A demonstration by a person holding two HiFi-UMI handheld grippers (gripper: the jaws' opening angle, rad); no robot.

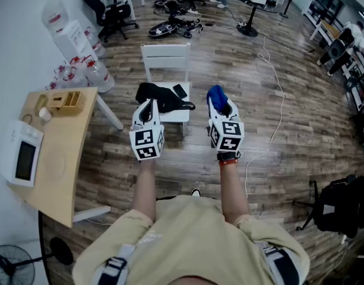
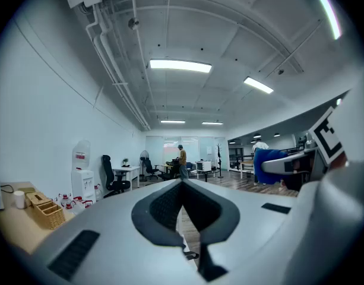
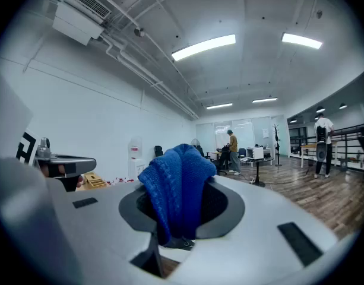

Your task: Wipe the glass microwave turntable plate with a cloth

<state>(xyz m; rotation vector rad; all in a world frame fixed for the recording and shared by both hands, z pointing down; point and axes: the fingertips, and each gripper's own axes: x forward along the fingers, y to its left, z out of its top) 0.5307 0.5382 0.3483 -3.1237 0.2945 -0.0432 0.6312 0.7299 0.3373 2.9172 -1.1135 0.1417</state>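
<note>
While both grippers are held out side by side at chest height over a wood plank floor (image 1: 277,153), the left gripper (image 1: 150,104) has its two dark jaws pressed together with nothing between them, which its own view (image 2: 182,184) shows plainly. Just to its right, and not touching it, the right gripper (image 1: 221,104) is clamped on a blue cloth (image 1: 215,94); in the right gripper view (image 3: 179,209) the knitted cloth (image 3: 177,180) stands up in a fold from between the jaws and spills over their tips. Ahead of the two grippers sits a white chair (image 1: 165,58) with a black bundle (image 1: 160,97) on its seat. Well off to the left of the left gripper stands a wooden table (image 1: 66,177); on it are a white microwave (image 1: 20,153) at the side farthest from the grippers, a wicker basket (image 1: 67,101) and a small cup (image 1: 45,114) at the far end. The glass turntable plate cannot be made out clearly in any view.
</note>
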